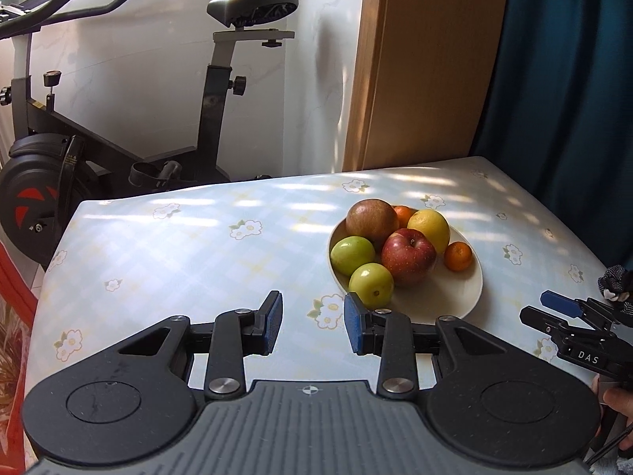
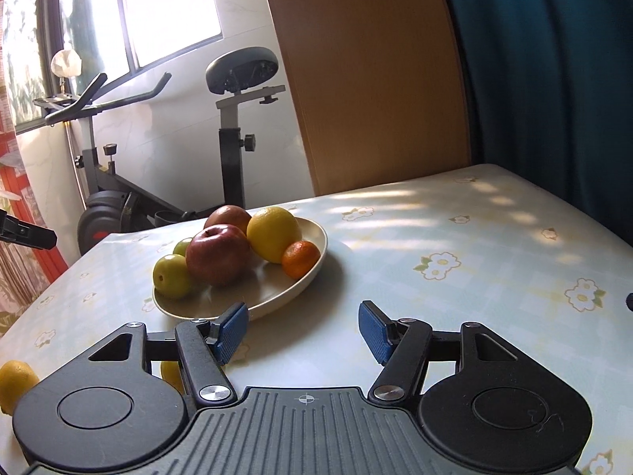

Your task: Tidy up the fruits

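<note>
Floral light-blue tablecloth (image 1: 190,245), sun-dappled. Cream plate (image 1: 443,297) of apples, green fruit, lemon and oranges at one o'clock from the left gripper (image 1: 313,322), eleven o'clock from the right gripper (image 2: 304,330). Both spread, pinching nothing. Exercise bike (image 1: 213,91) at ten o'clock, wooden panel (image 1: 427,63) and teal curtain (image 1: 565,79) at two.
</note>
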Demonstrator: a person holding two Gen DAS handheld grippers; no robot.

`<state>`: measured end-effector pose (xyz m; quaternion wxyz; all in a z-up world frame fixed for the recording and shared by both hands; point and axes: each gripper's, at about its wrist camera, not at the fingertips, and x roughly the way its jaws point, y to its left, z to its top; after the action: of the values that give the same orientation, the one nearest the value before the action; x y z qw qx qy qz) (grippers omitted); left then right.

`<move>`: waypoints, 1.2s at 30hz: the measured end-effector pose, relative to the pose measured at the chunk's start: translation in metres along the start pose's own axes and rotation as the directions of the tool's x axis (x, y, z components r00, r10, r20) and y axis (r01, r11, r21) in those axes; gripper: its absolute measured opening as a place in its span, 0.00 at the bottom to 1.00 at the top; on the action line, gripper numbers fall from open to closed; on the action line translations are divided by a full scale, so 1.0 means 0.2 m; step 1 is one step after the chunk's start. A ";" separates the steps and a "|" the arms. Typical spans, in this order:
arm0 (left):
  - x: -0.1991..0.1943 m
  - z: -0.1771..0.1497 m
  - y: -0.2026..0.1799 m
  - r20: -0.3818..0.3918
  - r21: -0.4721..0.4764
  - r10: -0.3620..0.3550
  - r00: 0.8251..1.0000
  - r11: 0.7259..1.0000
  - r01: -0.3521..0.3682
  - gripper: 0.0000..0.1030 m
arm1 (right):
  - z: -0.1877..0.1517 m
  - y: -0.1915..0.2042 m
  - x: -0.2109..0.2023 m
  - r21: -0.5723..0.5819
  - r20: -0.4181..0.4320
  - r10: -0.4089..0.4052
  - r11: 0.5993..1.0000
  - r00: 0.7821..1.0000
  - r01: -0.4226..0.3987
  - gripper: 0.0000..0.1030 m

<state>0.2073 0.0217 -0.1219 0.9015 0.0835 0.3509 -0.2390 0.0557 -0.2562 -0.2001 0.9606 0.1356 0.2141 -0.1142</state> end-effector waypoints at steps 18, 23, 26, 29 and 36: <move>0.01 -0.03 -0.18 -0.012 0.033 -0.044 0.999 0.998 0.044 0.36 | -0.12 0.02 -0.19 -0.197 -0.030 0.121 0.972 0.992 -0.125 0.57; 0.04 -0.04 -0.20 -0.011 0.006 -0.045 0.999 0.999 0.045 0.36 | -0.15 0.02 -0.21 -0.222 -0.074 0.169 0.958 0.983 -0.182 0.53; 0.04 -0.05 -0.23 0.001 0.036 -0.003 1.000 0.999 0.003 0.36 | -0.14 0.01 -0.20 -0.249 -0.121 0.194 0.943 0.973 -0.219 0.53; 0.04 -0.07 -0.25 0.003 0.035 0.005 1.000 0.999 -0.005 0.36 | -0.13 -0.02 -0.20 -0.232 -0.147 0.216 0.941 0.965 -0.246 0.52; 0.07 -0.15 -0.33 0.007 -0.013 0.012 1.000 1.000 -0.011 0.36 | -0.15 -0.03 -0.19 -0.228 -0.194 0.251 0.928 0.948 -0.293 0.49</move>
<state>0.1672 -0.0321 -0.1524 0.9046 0.0790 0.3489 -0.2319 0.0091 -0.2473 -0.2113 0.9559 0.0486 0.2832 0.0603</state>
